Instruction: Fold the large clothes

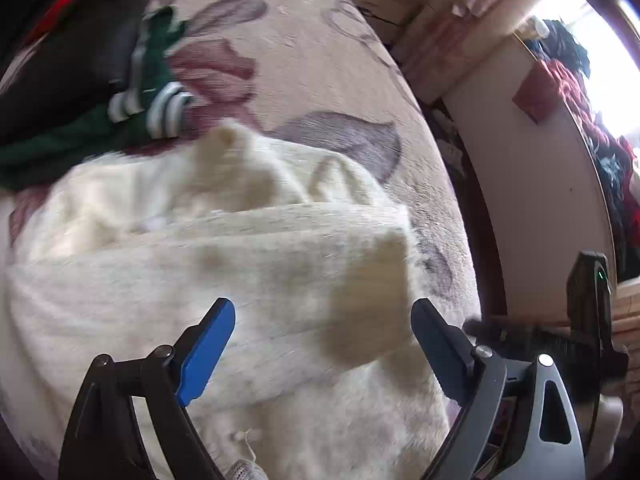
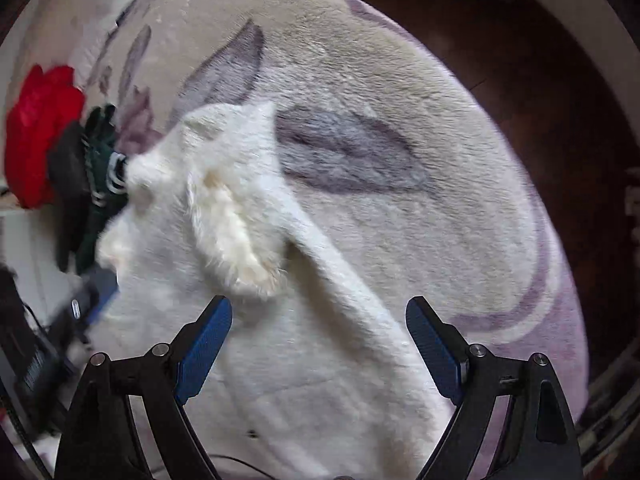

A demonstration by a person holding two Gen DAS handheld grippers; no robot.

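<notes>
Nearest in the left wrist view, the left gripper (image 1: 322,346) has its two fingers spread wide and pinches nothing; the cream fleece garment (image 1: 224,280) lies just under and ahead of them. In the right wrist view the right gripper (image 2: 318,344) is also spread wide, with the same garment (image 2: 280,360) below its fingers and nothing between them.

The garment rests on a floral blanket (image 2: 400,92) that covers a bed or sofa; which one, I cannot tell. Seen from the right gripper, its long axis runs from the near edge of the blanket diagonally toward the far left. A long folded part, maybe a sleeve, lies across the body along this same diagonal, and a fluffy cuff or collar piece (image 2: 236,232) sits on top of it. In the left view a folded band of the fleece crosses from left to right.

At the far end of the garment, touching or just beside it, lies a dark green garment with white stripes (image 1: 160,108), then a black cloth (image 1: 76,64) and a red cloth (image 2: 40,132). They crowd the far left side.

To the right of the garment the blanket is bare up to its right edge. Beyond this edge a pale wall (image 1: 520,184) and a heap of dark and red clothes (image 1: 568,84) stand by a bright window.
</notes>
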